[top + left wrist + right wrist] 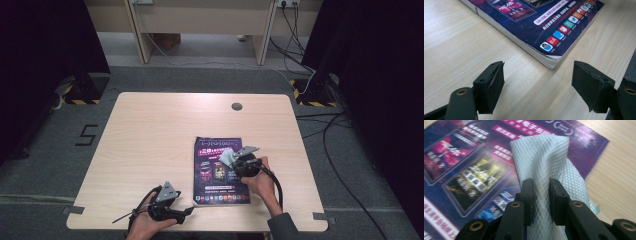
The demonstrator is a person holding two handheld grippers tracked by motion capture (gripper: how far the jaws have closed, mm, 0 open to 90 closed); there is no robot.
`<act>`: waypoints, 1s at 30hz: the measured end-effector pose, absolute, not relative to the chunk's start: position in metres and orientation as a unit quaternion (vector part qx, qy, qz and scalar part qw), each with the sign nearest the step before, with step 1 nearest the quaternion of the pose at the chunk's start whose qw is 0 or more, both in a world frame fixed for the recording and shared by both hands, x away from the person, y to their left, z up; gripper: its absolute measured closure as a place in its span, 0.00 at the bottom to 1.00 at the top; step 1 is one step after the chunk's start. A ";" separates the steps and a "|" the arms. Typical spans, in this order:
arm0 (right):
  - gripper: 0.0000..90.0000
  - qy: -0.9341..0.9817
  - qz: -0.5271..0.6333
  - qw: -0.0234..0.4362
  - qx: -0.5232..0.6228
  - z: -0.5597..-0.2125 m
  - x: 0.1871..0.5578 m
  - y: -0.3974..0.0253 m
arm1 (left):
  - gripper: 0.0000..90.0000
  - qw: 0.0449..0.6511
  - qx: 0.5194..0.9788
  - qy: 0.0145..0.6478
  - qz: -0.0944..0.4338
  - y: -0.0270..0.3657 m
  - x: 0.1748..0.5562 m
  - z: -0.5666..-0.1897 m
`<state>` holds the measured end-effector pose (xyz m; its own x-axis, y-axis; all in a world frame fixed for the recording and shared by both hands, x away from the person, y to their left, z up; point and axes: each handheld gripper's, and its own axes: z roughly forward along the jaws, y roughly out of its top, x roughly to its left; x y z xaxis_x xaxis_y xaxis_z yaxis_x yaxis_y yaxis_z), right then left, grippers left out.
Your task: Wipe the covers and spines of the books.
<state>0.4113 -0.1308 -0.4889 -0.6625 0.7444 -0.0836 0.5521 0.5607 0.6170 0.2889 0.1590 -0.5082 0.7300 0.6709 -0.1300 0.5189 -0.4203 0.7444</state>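
Left gripper (187, 210): at about 7 o'clock on the table (150, 135), near the front edge, held in the person's left hand (145, 222). In the left gripper view its jaws stand wide apart with nothing between them, low over the bare wood, aimed at the near corner of the magazine.
Magazine (220, 170): lies flat at about 5 o'clock from the table's middle, its purple cover up. A row of small coloured app icons runs along its near edge, and the page block shows thick at the corner in the left gripper view.
Wiping cloth (549, 160): pale, with a diamond-quilted weave, bunched up over the magazine cover, toward the cover's upper right.
Right gripper (541, 197): over the right half of the magazine, held in the person's right hand (262, 182). Its jaws are clamped on the wiping cloth, which bulges out above them.
Cable hole (237, 106): a round grey cap at about 1 o'clock, well apart from everything else.
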 end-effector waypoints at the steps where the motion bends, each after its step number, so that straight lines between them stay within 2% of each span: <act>1: 0.84 0.869 0.284 0.169 0.368 -0.489 0.411 -0.129 | 0.28 0.402 0.839 0.353 0.095 0.159 0.289 -0.508; 22: 0.83 0.900 0.308 0.122 0.281 -0.491 0.369 -0.066 | 0.24 0.394 0.842 0.357 0.095 0.169 0.283 -0.507; 30: 0.84 0.903 0.310 0.123 0.271 -0.491 0.369 -0.065 | 0.24 0.391 0.844 0.355 0.096 0.169 0.284 -0.508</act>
